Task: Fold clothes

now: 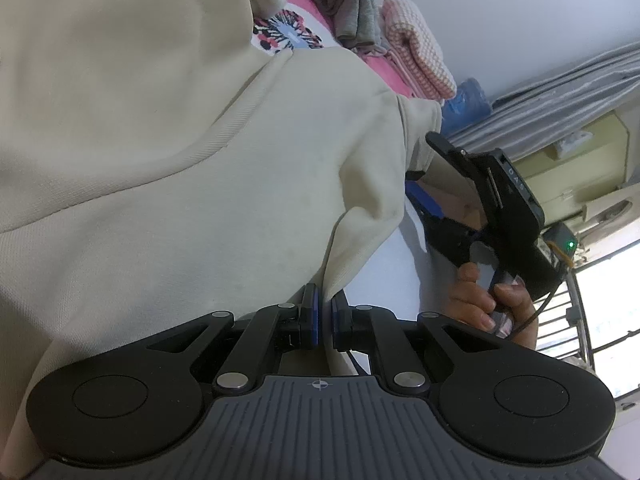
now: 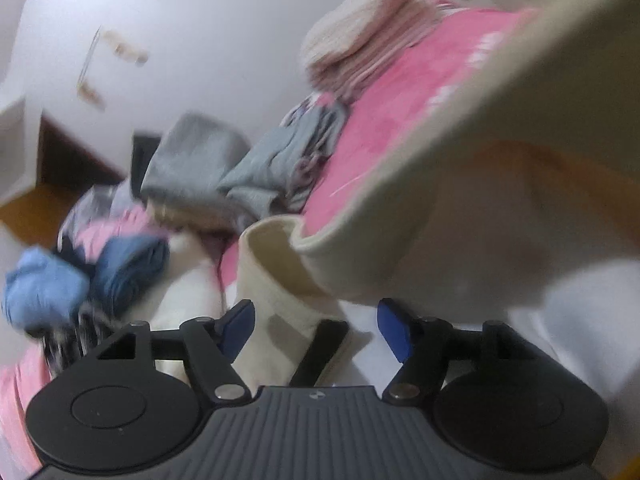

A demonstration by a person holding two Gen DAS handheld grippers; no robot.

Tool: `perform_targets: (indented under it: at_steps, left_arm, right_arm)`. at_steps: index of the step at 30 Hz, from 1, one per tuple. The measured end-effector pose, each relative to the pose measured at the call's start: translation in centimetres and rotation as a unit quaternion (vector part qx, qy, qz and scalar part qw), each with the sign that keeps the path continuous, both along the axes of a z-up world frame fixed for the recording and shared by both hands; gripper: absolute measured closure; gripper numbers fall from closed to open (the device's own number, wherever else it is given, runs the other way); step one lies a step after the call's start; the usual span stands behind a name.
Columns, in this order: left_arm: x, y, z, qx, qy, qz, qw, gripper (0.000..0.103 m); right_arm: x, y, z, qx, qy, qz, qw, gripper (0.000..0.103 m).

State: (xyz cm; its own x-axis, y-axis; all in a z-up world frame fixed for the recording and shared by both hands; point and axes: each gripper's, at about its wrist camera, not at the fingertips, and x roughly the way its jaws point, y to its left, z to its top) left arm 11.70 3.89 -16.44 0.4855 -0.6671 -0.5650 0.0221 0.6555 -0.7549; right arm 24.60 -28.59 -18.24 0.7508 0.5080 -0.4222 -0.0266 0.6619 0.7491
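The cream sweatshirt is soft, matt cloth, with fine ribs along one seam. The left gripper is dull black plastic (its round bolts are shiny metal) with blue pads. The folded pink checked towel looks bumpy and woven.

Large cream fleece sweatshirt filling the left, folded grey and pink-checked piles crowding the pink bedspread beyond, white sheet clear on the right
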Motion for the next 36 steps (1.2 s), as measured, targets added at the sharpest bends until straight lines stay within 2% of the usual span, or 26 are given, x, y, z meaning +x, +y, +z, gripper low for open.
perform_targets:
  at_steps: [6, 9, 11, 14, 17, 21, 23, 25, 27, 29, 32, 33, 36]
  left_arm:
    - [0.0, 0.0, -0.1, 0.0, 0.001, 0.0, 1.0, 0.095]
    - [-0.1, 0.0, -0.1, 0.001, -0.001, 0.0, 1.0, 0.095]
    - [-0.1, 0.0, -0.1, 0.004, -0.005, -0.002, 1.0, 0.095]
    - [-0.2, -0.1, 0.1, 0.007, -0.008, -0.003, 0.9999, 0.095]
    - [-0.1, -0.2, 0.2, 0.013, -0.009, -0.005, 0.9999, 0.095]
    - [0.1, -0.2, 0.8, 0.017, -0.01, -0.016, 0.9997, 0.095]
    - [-0.2, -0.4, 2.0, 0.042, -0.034, -0.027, 0.9982, 0.088]
    - [-0.7, -0.8, 3.7, 0.071, -0.076, -0.036, 0.994, 0.086]
    - [-0.6, -2.7, 5.0, 0.126, -0.122, -0.067, 0.9823, 0.085]
    - [-0.4, -4.5, 6.4, 0.181, -0.167, -0.098, 0.9644, 0.081]
    - [-0.3, -7.3, 8.4, 0.261, -0.232, -0.143, 0.9263, 0.079]
    - [0.0, -8.8, 8.4, 0.302, -0.248, -0.158, 0.9066, 0.079]
    - [1.2, -10.4, 7.3, 0.359, -0.268, -0.166, 0.8787, 0.078]
  right_arm:
    - [-0.6, -0.3, 0.2, 0.029, -0.021, 0.026, 0.999, 0.037]
    - [-0.8, -0.5, -0.2, 0.026, -0.017, 0.031, 0.999, 0.049]
    - [-0.7, -0.6, -0.3, 0.016, -0.015, 0.027, 0.999, 0.062]
    - [-0.7, -0.5, -0.2, 0.002, -0.02, 0.026, 0.999, 0.074]
    - [-1.1, -0.1, 0.5, -0.022, -0.036, 0.034, 0.999, 0.082]
    - [-2.4, 0.1, 2.6, -0.043, -0.055, 0.043, 0.997, 0.086]
    - [-3.3, -0.2, 3.9, -0.044, -0.07, 0.044, 0.996, 0.087]
    - [-4.1, -0.4, 5.4, -0.048, -0.084, 0.046, 0.994, 0.087]
    - [-4.3, -0.4, 6.6, -0.054, -0.091, 0.049, 0.993, 0.087]
    - [-4.2, -0.2, 7.6, -0.059, -0.091, 0.053, 0.993, 0.087]
    - [-3.6, 0.6, 9.0, -0.059, -0.085, 0.057, 0.993, 0.087]
    - [-3.6, 0.8, 9.4, -0.061, -0.085, 0.059, 0.993, 0.087]
    - [-3.3, 1.4, 10.4, -0.064, -0.081, 0.065, 0.993, 0.087]
